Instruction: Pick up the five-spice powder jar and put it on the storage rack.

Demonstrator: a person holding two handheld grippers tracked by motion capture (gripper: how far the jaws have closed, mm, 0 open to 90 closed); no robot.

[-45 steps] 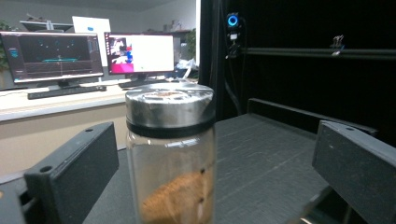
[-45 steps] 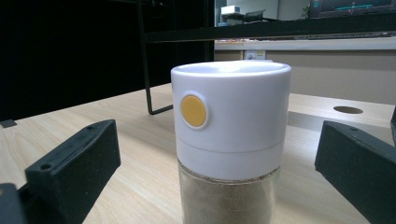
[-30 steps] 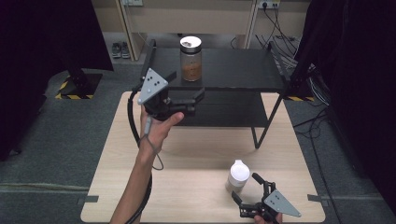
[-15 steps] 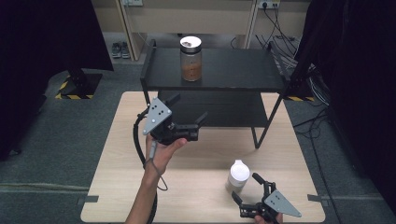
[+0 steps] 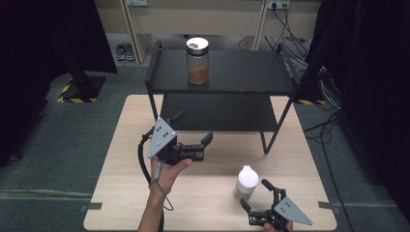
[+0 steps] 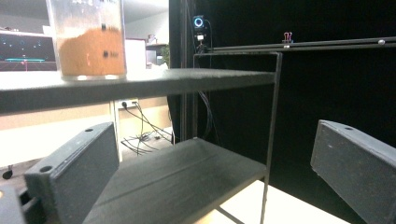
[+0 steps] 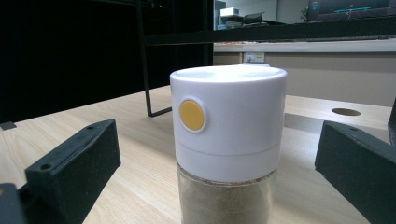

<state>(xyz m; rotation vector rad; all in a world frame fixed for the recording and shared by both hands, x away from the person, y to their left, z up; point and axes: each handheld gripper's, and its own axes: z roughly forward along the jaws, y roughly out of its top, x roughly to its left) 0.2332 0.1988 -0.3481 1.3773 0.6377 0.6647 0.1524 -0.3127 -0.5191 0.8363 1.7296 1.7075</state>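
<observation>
A clear jar of brown powder with a pale lid stands on the top of a black two-level rack. In the left gripper view the jar sits above on the rack top. My left gripper hangs open over the table, just in front of the rack's lower shelf, with nothing between its jaws. A small jar with a white cap and pale powder stands on the table at the near right. My right gripper is open with its jaws on either side of that jar, apart from it.
The wooden table carries the rack across its far half. A hole shows in the tabletop behind the white-capped jar. Grey floor, cables and dark curtains surround the table.
My left gripper has drawn back from the rack's top edge toward the near side and lower, staying open. The right gripper and the white-capped jar have hardly moved.
</observation>
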